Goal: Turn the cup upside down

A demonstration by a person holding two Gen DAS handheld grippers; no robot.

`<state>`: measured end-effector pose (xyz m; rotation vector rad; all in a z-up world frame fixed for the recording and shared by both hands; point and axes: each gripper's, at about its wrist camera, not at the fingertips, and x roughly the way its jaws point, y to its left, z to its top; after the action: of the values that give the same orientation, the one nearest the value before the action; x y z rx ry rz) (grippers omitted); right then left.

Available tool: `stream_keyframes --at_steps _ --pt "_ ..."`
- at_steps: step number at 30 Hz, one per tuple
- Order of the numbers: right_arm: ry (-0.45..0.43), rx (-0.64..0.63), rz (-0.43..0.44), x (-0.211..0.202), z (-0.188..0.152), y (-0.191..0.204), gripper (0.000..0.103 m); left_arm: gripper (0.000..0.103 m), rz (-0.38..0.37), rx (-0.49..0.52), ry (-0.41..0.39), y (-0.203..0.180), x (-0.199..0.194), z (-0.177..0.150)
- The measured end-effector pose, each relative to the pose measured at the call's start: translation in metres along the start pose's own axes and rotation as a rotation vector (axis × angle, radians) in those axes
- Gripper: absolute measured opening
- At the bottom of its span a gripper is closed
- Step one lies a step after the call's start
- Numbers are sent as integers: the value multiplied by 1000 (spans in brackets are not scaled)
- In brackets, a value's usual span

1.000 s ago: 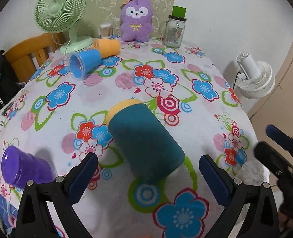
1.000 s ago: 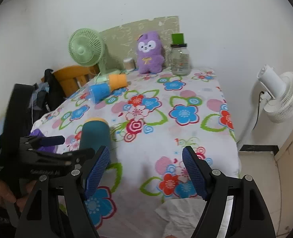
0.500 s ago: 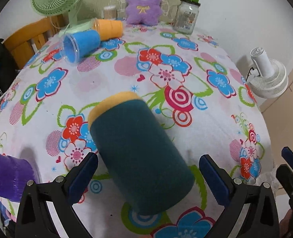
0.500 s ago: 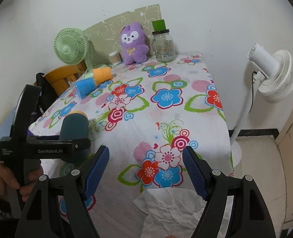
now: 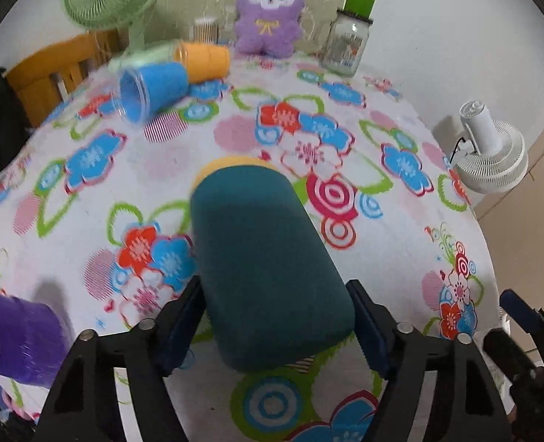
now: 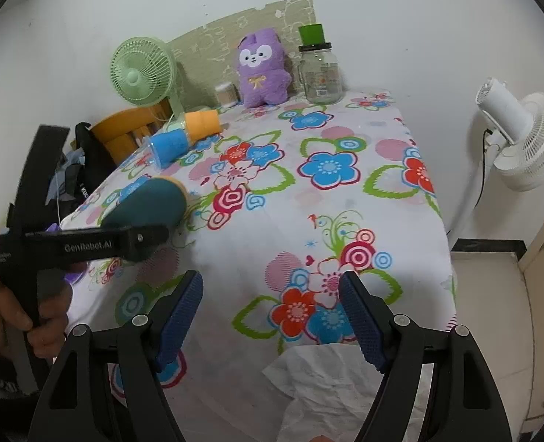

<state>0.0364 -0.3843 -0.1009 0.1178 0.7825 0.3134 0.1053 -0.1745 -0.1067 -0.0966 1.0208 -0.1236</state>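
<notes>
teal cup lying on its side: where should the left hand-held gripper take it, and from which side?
Across the round body of the teal cup, near the closed end, coming along its axis from the near table edge. It lies with the yellow rim pointing away, and the left hand-held gripper already straddles the near end.

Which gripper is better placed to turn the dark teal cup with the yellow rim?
Left. The left gripper has its blue pads against both sides of the dark teal cup with the yellow rim. The right gripper is open over bare floral tablecloth, away from the cup.
</notes>
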Motion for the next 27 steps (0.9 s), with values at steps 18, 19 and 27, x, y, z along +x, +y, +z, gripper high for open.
stream_keyframes --at_steps 18,19,27 --pt "3 -69 41 4 3 34 79 68 25 -6 -121 17 -38 8" --pt "4 -72 43 5 3 36 79 68 26 -7 -126 18 -40 9" --pt "12 -105 68 12 5 53 79 63 36 -10 -167 25 -56 12"
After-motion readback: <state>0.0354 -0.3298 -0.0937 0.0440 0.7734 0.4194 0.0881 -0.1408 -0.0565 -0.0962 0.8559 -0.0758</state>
